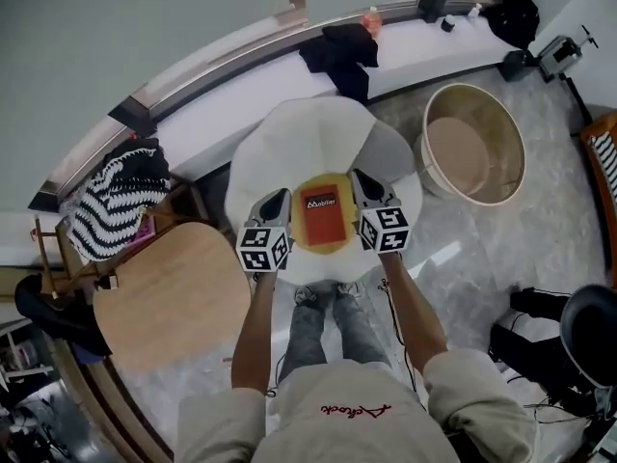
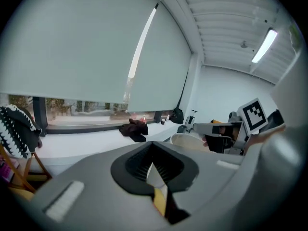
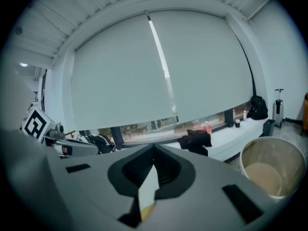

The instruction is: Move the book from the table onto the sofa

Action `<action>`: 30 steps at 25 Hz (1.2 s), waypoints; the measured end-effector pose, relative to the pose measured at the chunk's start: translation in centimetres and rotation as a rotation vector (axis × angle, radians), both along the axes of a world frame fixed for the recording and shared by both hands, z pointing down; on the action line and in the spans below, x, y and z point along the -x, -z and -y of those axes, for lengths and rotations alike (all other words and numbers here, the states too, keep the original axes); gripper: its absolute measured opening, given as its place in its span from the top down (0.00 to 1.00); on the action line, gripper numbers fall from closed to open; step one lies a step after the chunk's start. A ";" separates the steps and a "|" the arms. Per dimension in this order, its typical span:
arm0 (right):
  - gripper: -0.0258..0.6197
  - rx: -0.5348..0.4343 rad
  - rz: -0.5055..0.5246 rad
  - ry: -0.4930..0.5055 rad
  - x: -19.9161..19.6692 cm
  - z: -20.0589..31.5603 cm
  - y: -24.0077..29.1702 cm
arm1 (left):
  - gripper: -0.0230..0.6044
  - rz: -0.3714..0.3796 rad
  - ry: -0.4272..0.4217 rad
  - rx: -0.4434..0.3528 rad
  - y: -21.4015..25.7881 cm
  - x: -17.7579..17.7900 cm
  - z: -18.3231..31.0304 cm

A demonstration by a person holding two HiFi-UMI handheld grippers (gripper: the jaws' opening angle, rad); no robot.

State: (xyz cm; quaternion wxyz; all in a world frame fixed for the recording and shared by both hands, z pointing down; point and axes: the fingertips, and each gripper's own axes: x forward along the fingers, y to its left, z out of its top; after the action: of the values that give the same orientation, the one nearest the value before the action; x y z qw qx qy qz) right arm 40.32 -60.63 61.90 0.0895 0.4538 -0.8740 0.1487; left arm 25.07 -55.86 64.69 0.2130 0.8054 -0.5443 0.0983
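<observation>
The left gripper (image 1: 278, 204) and right gripper (image 1: 364, 183) fingers clamp the orange book (image 1: 322, 215) (apparently yellow-edged).

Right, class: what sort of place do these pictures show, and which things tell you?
Probably an office or lab room rather than a home, though I can't be sure: roller blinds over a long window, a white ledge running beneath it, and a strip light on a panelled ceiling.
</observation>
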 end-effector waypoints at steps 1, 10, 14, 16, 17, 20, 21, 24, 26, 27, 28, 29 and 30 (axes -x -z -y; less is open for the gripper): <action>0.95 -0.015 0.002 -0.002 -0.1 0.1 1.4 | 0.95 -0.002 0.001 -0.015 1.4 0.0 0.2; 0.95 -0.152 0.034 0.005 -0.3 0.5 12.1 | 0.95 0.041 -0.014 -0.159 11.8 0.0 1.9; 0.95 -0.195 0.047 0.001 -0.8 0.6 15.9 | 0.95 0.050 -0.007 -0.210 16.0 0.1 2.3; 0.95 -0.211 0.049 0.002 -1.1 0.4 17.5 | 0.95 0.052 -0.001 -0.229 17.7 0.1 2.4; 0.95 -0.216 0.049 0.001 -1.2 0.2 18.1 | 0.95 0.055 -0.001 -0.235 18.4 0.1 2.3; 0.95 -0.237 0.052 -0.006 -1.7 -0.5 19.8 | 0.95 0.058 -0.005 -0.257 20.3 0.0 2.0; 0.95 -0.247 0.050 -0.007 -1.9 -0.7 20.3 | 0.95 0.060 -0.007 -0.266 20.9 -0.1 1.9; 0.95 -0.286 0.031 -0.011 -2.3 -1.4 22.0 | 0.95 0.081 -0.011 -0.290 22.3 -0.6 1.2; 0.95 -0.298 0.031 -0.019 -2.7 -1.8 22.7 | 0.95 0.098 -0.019 -0.301 22.9 -0.9 0.5; 0.95 -0.301 0.034 -0.024 -2.8 -2.0 23.0 | 0.95 0.104 -0.023 -0.304 23.1 -1.0 0.2; 0.95 -0.304 0.037 -0.029 -2.9 -2.0 23.2 | 0.95 0.109 -0.026 -0.306 23.4 -1.0 0.0; 0.95 -0.307 0.038 -0.031 -2.8 -2.1 23.4 | 0.95 0.113 -0.027 -0.308 23.6 -0.9 -0.2; 0.95 -0.310 0.038 -0.031 -2.6 -2.2 23.6 | 0.95 0.115 -0.028 -0.311 23.8 -0.6 -0.4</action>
State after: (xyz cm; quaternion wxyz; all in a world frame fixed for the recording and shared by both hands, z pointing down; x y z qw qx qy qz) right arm 42.94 -58.39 38.28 -0.0002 0.4727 -0.8809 0.0219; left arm 25.70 -55.51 40.87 0.0530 0.8292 -0.5530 0.0618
